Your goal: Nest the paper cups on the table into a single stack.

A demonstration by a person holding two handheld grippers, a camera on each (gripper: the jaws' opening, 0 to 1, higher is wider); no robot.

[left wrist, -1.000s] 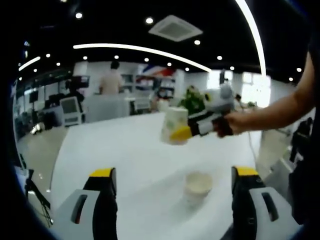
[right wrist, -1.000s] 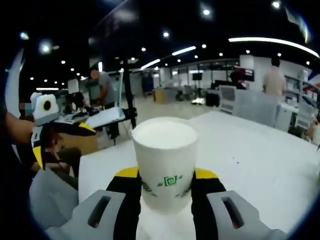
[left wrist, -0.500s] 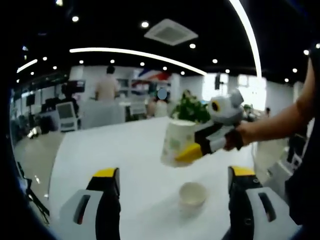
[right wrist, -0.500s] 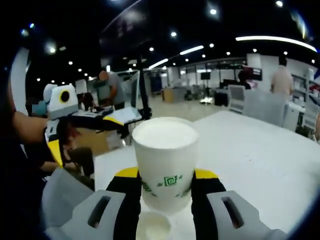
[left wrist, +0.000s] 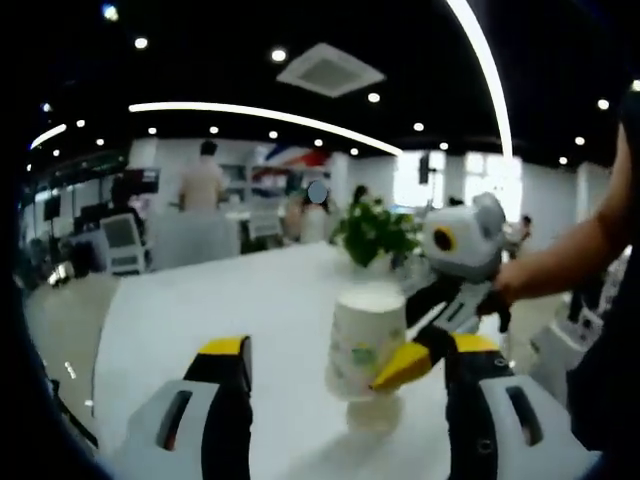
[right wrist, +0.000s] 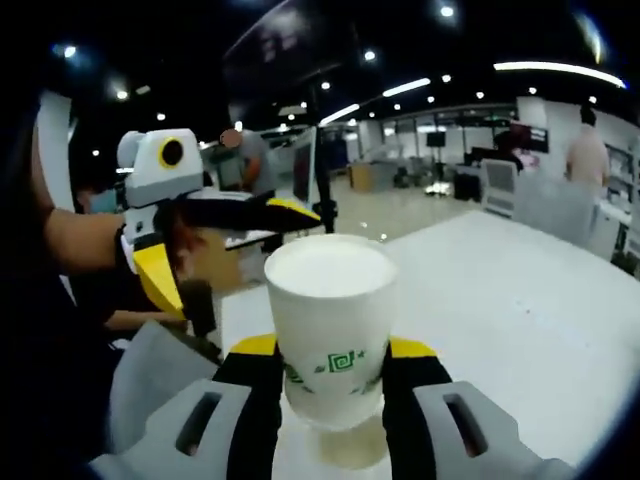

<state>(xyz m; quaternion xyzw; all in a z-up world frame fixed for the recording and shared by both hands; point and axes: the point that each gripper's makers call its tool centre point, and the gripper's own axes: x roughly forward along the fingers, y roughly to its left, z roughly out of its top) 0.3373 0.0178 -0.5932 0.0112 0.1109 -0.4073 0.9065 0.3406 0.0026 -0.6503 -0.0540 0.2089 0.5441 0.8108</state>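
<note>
right claw (right wrist: pixel 330 375) clamping upright cup (right wrist: pixel 330 325), left claw (left wrist: pixel 345 385) spread

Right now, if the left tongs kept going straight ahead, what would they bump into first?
Probably the paper cup held by the right tongs, hanging just above the second cup on the white table. It sits between the open left tongs, though depth is uncertain.

A white paper cup (right wrist: pixel 330 330) with a green mark is gripped upright between the yellow-tipped jaws of the right tongs (right wrist: pixel 331 372). Directly beneath it, a second cup (right wrist: pixel 350 448) is seen on the white desk (right wrist: pixel 520 320). The left tongs (right wrist: pixel 215 235), held by a hand (right wrist: pixel 75 240), are seen at left.
</note>
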